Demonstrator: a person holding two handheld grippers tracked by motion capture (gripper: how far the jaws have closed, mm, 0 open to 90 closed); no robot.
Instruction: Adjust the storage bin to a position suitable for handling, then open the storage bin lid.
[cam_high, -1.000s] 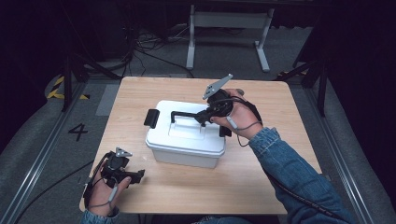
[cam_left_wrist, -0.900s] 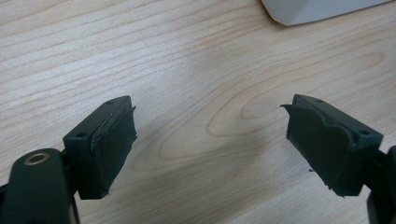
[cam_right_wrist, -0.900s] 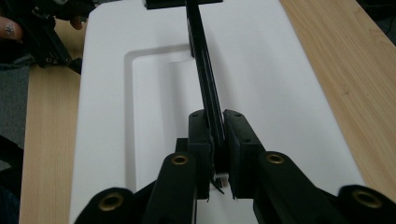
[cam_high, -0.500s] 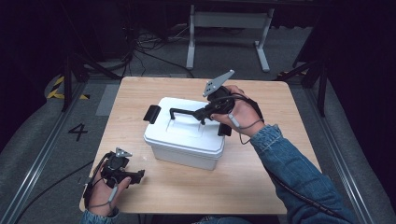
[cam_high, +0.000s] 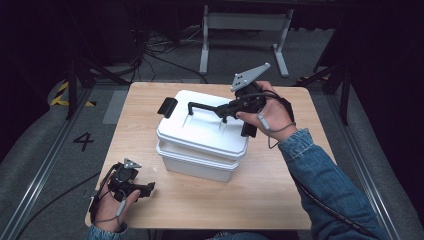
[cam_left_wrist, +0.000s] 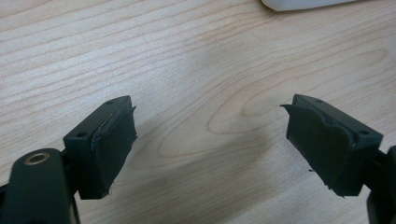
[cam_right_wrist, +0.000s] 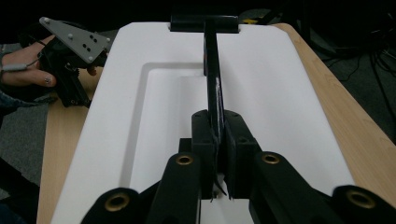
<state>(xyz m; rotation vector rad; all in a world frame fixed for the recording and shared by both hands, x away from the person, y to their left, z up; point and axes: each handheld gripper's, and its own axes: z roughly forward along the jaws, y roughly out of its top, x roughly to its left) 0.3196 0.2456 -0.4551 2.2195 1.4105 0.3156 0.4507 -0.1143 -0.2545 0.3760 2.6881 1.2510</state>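
Box (cam_high: 200, 145): white, mid-desk (cam_high: 280, 200), lid (cam_high: 200, 127) raised off its base.
Right gripper (cam_high: 231, 107): jaws clamped on the lid's black handle (cam_right_wrist: 211, 70).
Left gripper (cam_high: 145, 188): jaws wide apart, holding nothing, near-left corner.

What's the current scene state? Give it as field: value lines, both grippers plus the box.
surface: wooden table
main object: white lidded box, near the table's centre
lid: raised off the base, a gap showing along the front edge
lid handle: black handle, upright
right gripper: shut on the handle, over the lid
left gripper: open, jaws wide apart above bare wood, holding nothing
left gripper position: near front left corner of the table, apart from the box
side latches: black, one at each end of the lid
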